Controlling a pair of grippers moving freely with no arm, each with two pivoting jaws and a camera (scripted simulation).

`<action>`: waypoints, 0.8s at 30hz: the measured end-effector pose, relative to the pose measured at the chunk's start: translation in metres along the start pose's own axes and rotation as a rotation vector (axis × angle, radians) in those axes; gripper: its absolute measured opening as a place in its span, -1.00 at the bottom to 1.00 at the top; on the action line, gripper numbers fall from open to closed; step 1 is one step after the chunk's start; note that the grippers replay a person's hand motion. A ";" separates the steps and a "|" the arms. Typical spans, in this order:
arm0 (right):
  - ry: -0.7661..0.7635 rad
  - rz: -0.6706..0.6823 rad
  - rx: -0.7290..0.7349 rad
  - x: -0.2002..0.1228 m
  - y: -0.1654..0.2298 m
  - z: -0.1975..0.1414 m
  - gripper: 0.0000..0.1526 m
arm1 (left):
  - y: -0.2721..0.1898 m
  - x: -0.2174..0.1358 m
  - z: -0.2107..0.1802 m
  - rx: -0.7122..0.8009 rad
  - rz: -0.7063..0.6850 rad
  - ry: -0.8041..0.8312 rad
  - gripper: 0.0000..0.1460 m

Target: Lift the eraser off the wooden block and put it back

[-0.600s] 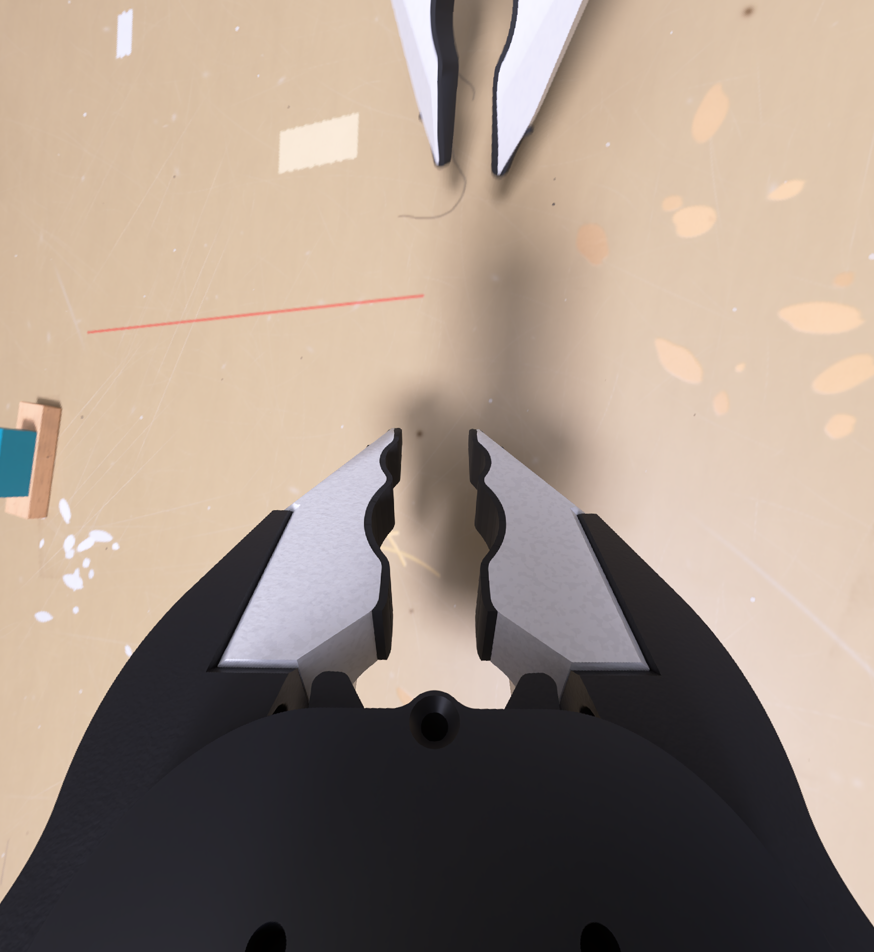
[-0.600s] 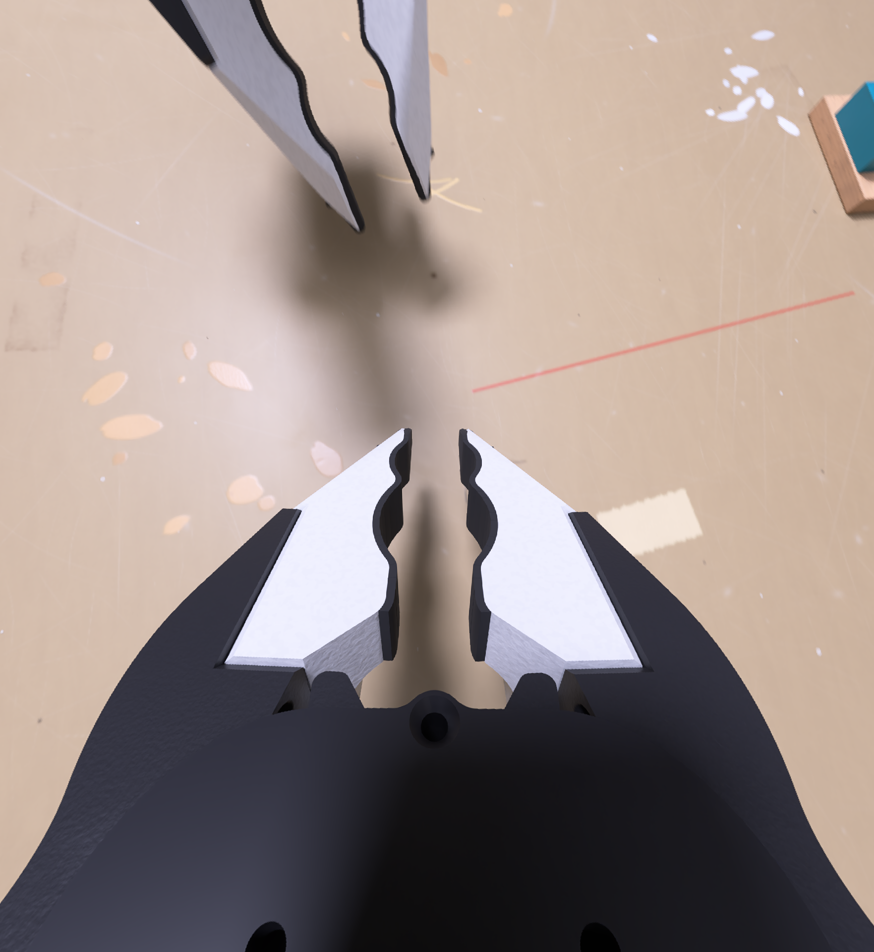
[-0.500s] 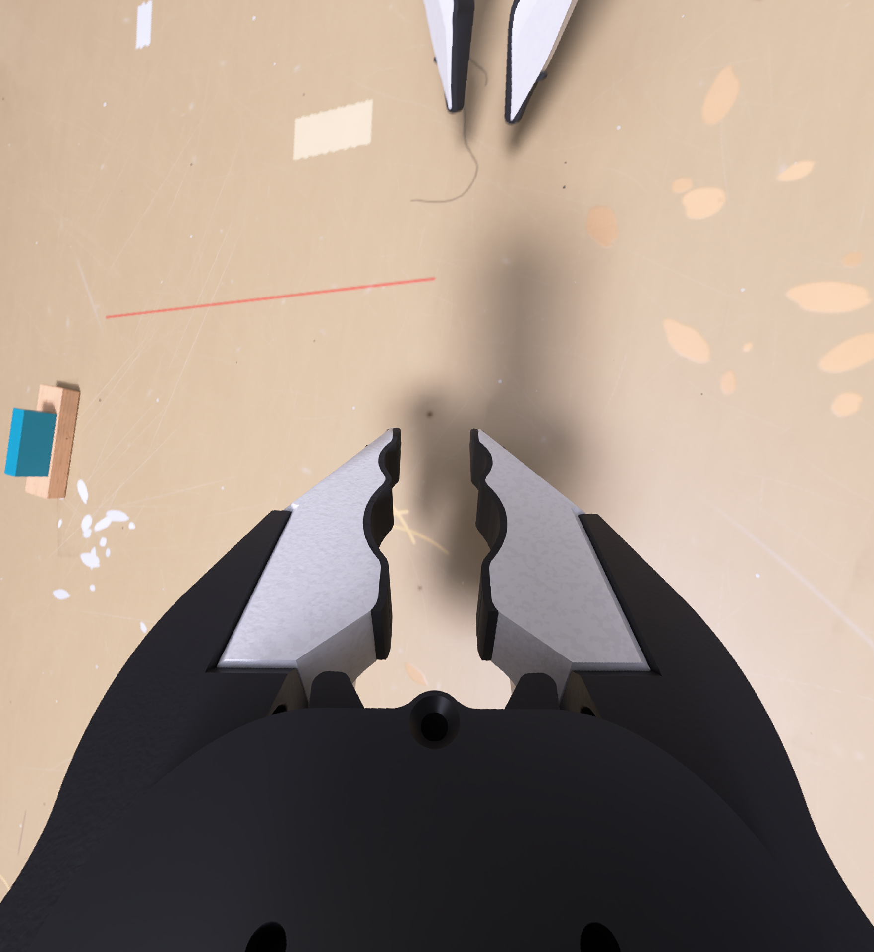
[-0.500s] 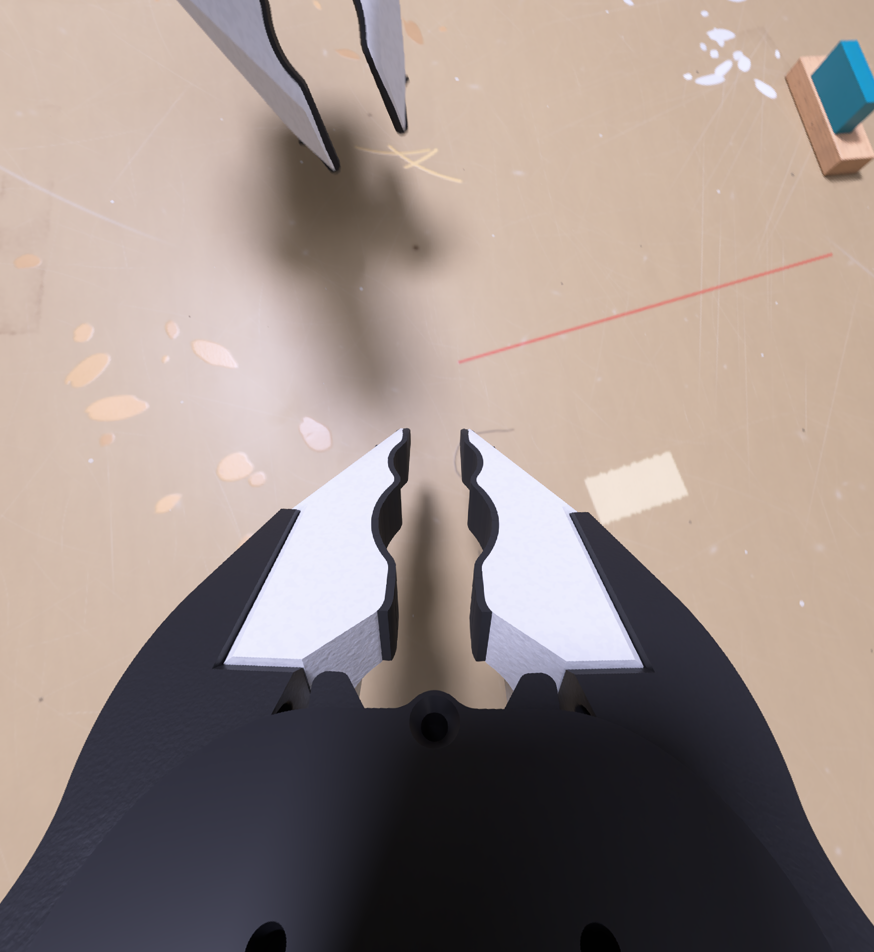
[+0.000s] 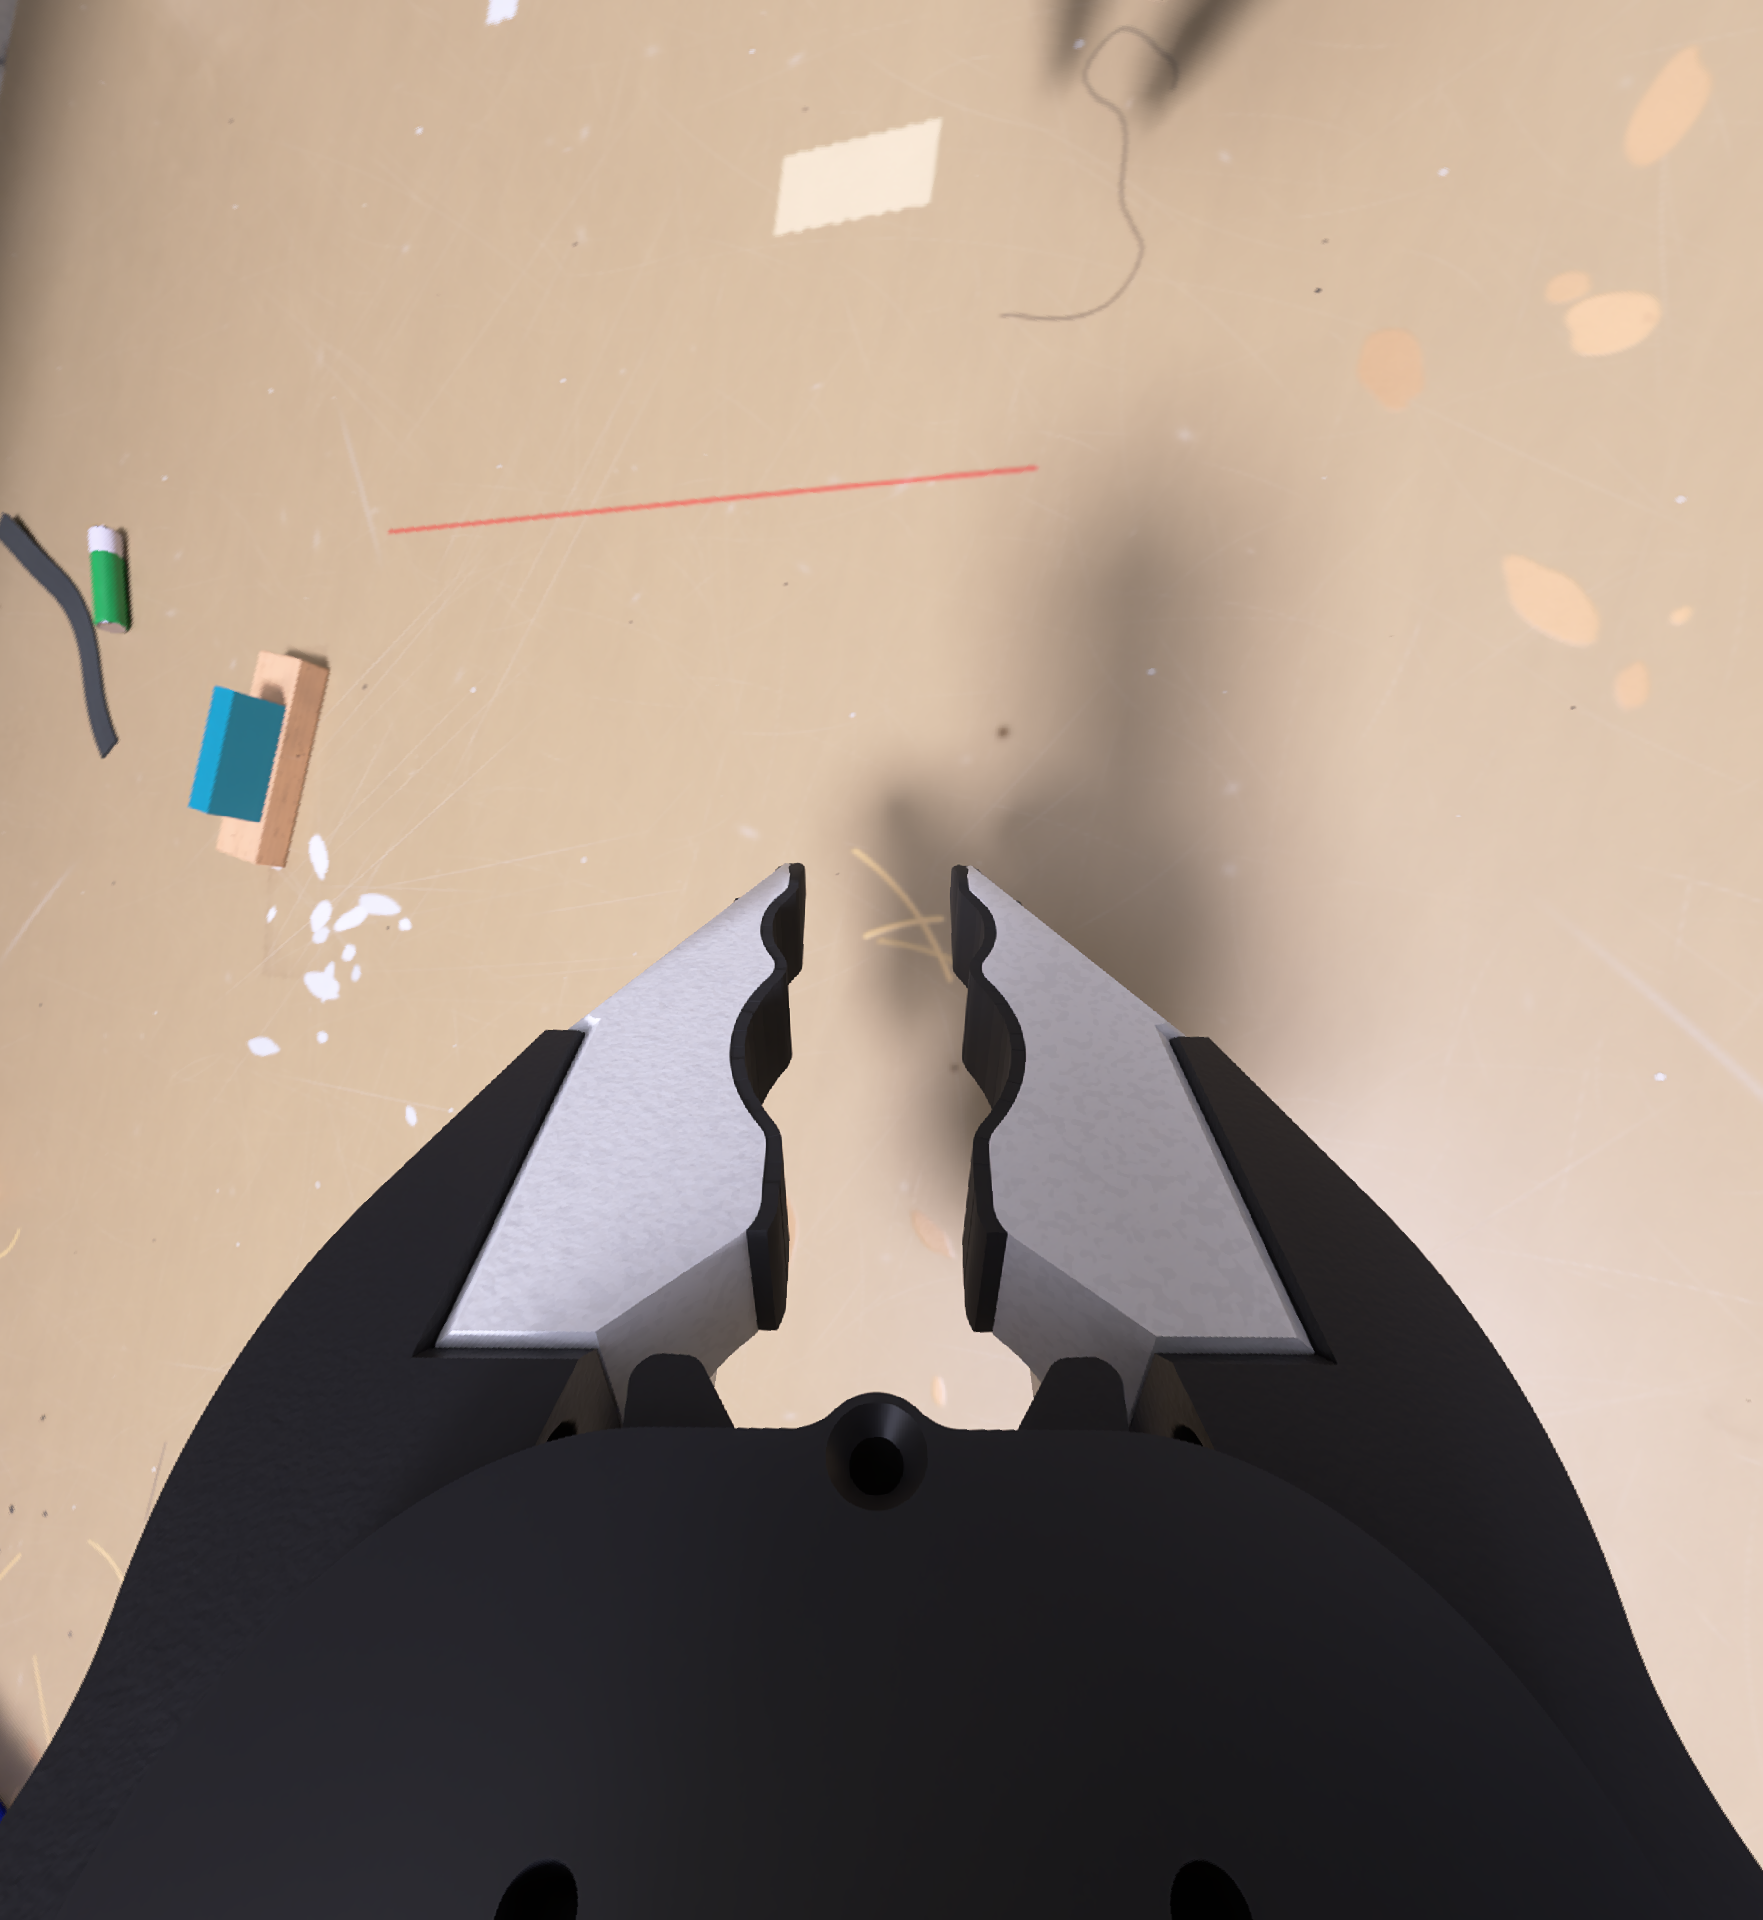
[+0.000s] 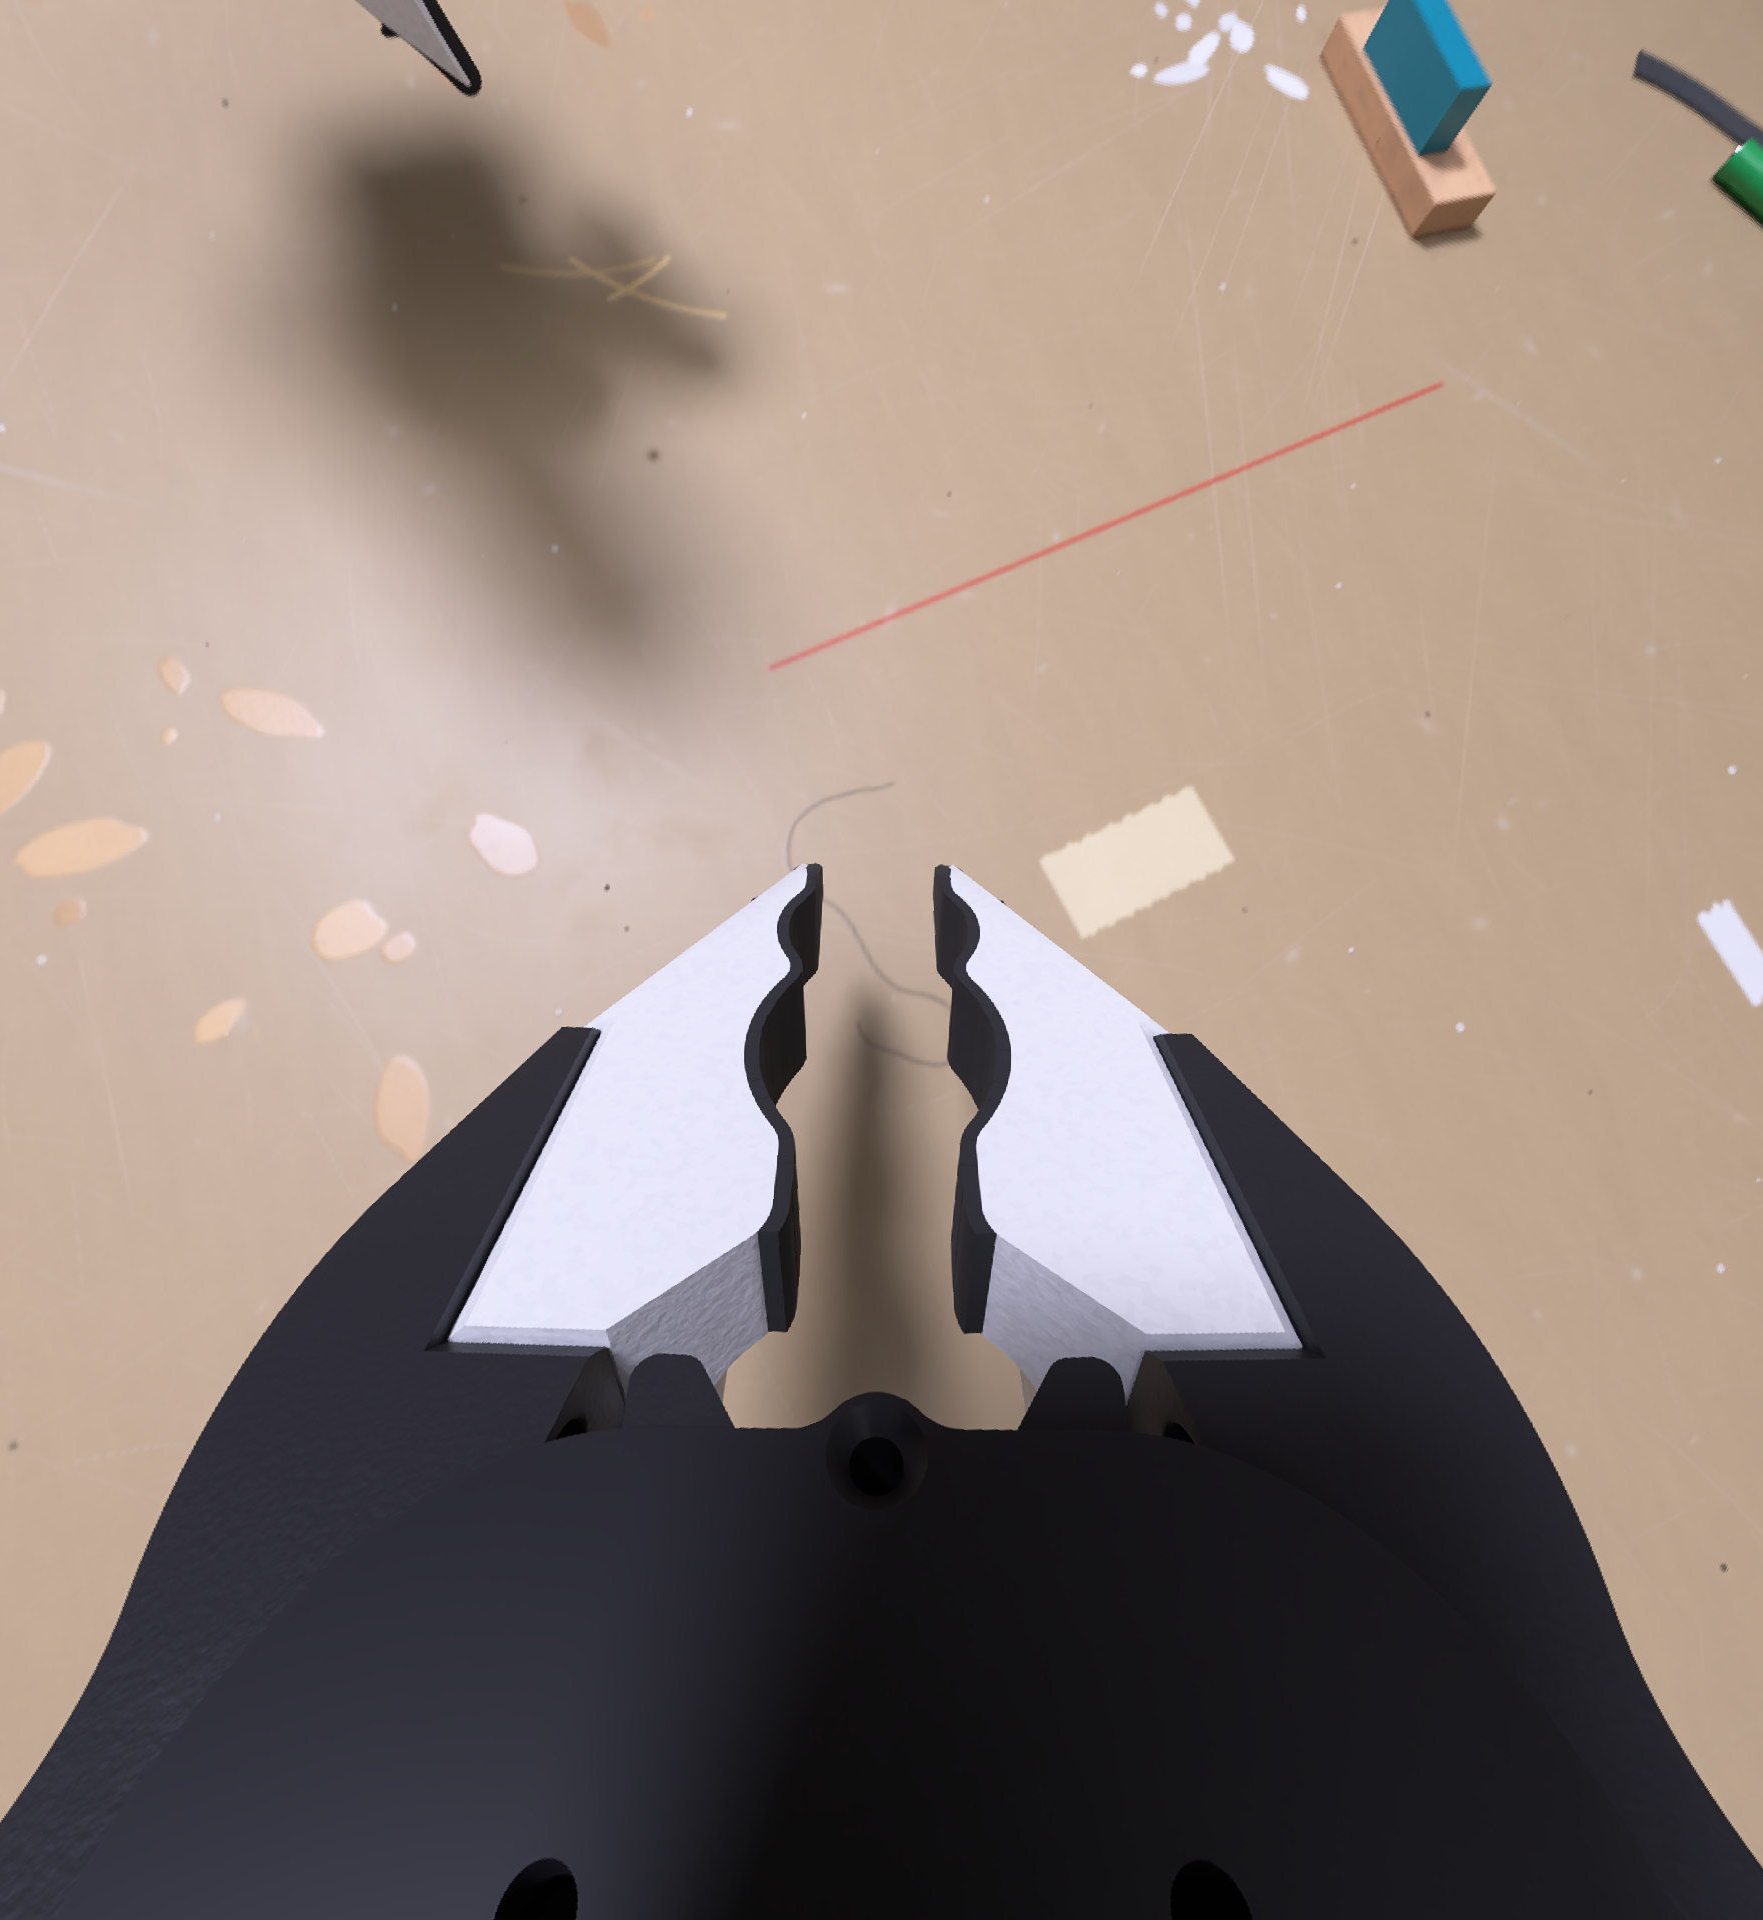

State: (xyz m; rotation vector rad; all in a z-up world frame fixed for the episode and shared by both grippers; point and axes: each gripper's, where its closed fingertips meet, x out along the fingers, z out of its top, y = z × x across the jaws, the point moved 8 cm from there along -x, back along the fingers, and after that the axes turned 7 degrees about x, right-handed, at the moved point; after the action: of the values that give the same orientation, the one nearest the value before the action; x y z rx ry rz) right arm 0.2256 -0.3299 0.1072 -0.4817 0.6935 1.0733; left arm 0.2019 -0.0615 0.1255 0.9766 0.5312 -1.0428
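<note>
I see the blue rectangular eraser (image 5: 236, 753) resting on the flat pale wooden block (image 5: 279, 764), at about ten o'clock in the left wrist view and at about one o'clock in the right wrist view, well apart from both of my grippers. The left gripper (image 5: 877, 873) and the right gripper (image 6: 877, 871) both hang over the bare tan surface (image 5: 1272, 935) with the jaws spread a little and nothing between them. I judge the eraser light, slightly soft and not slippery, so I would take it by its two long side faces, above the block, so that the block is not dragged with it. Near the block lie a small green and white cylinder (image 5: 109, 578) and a bent dark grey strip (image 5: 66, 623), both on its far side; they do not block my approach.
</note>
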 end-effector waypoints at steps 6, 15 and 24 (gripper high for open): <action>-0.012 -0.014 -0.025 0.002 -0.008 0.022 -0.72 | 0.018 -0.007 -0.009 -0.018 0.055 -0.003 -0.61; -0.038 -0.030 -0.043 0.003 -0.021 0.051 -0.45 | 0.048 -0.021 -0.029 -0.067 0.147 -0.020 -0.61; -0.045 -0.062 -0.041 0.016 -0.042 0.088 -0.45 | 0.071 -0.021 -0.045 -0.095 0.198 -0.052 -0.62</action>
State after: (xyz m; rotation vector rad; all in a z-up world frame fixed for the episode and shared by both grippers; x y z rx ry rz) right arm 0.2927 -0.2784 0.1581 -0.5095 0.6141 1.0382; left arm 0.2592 -0.0009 0.1488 0.8963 0.4286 -0.8559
